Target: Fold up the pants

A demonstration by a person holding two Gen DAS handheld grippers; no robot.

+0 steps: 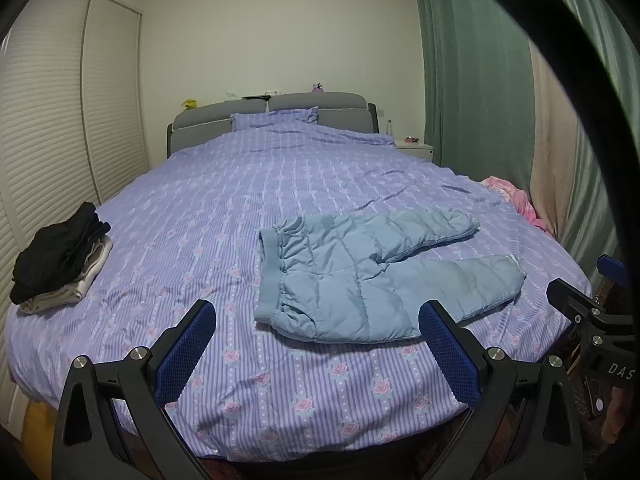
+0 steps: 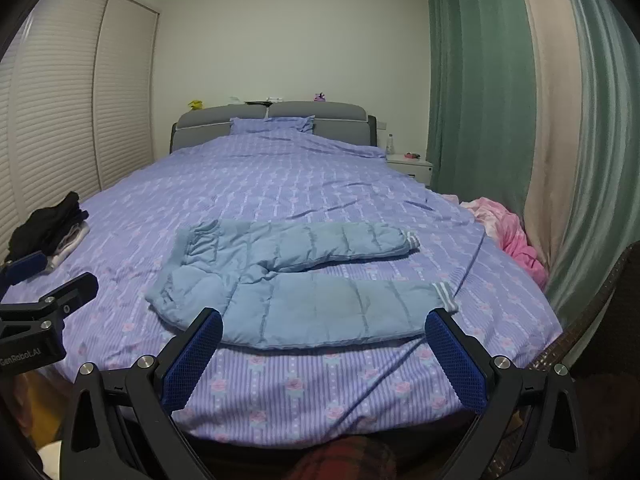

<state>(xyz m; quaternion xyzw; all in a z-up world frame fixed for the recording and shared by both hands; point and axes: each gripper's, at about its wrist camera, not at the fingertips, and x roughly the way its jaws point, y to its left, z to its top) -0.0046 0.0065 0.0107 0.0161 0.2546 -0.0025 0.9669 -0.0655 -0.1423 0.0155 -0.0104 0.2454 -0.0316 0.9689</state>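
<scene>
Blue pants [image 1: 372,276] lie flat near the bed [image 1: 224,208] foot edge, both legs spread; left hand-held gripper [image 1: 316,344] and right hand-held gripper [image 2: 324,352] hover wide open, gripping nothing

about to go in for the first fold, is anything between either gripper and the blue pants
Nothing visible. The pants lie flat on the bedspread, only bare spread before the open left gripper and right gripper. The folded clothes pile sits far left.
</scene>
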